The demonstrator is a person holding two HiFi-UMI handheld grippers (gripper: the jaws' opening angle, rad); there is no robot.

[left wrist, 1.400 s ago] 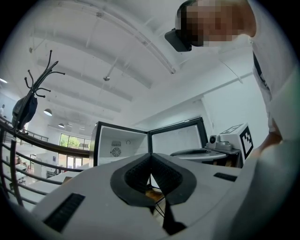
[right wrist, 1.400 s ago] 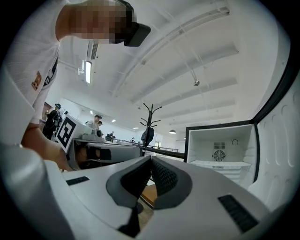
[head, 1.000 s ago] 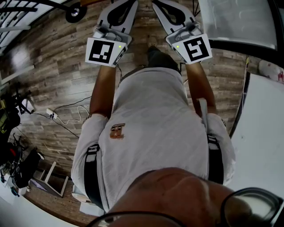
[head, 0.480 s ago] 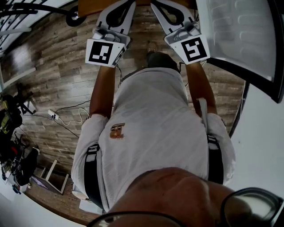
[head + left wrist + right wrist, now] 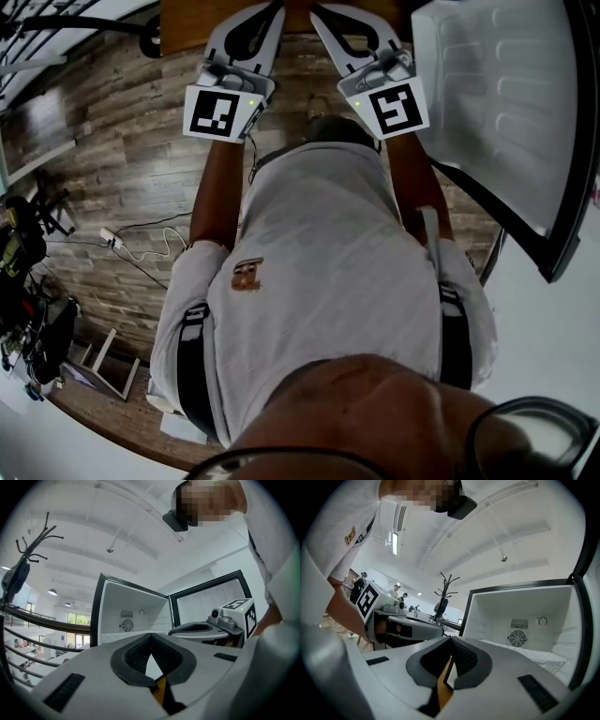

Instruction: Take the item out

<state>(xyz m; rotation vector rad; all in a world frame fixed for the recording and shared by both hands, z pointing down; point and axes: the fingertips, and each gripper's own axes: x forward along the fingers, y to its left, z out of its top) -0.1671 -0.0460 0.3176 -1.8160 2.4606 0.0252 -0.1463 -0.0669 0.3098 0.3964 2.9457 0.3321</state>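
White and seemingly bare, the open fridge compartment (image 5: 506,609) is faced by the left gripper (image 5: 151,637) and right gripper (image 5: 451,639), both held pressed together on nothing, presumably because the item to be taken out is not yet in sight.

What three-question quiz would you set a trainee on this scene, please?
1. True or false: the jaws of the left hand-held gripper stand wide apart.
2. What sits on the back wall of the open white compartment? A. a round fan grille. B. a row of bottles. C. a mirror.
3. Fill in: in the head view, the open door stands on the person's ____ side.
Key: 1 false, they are shut with nothing between them. 2 A. 3 right.
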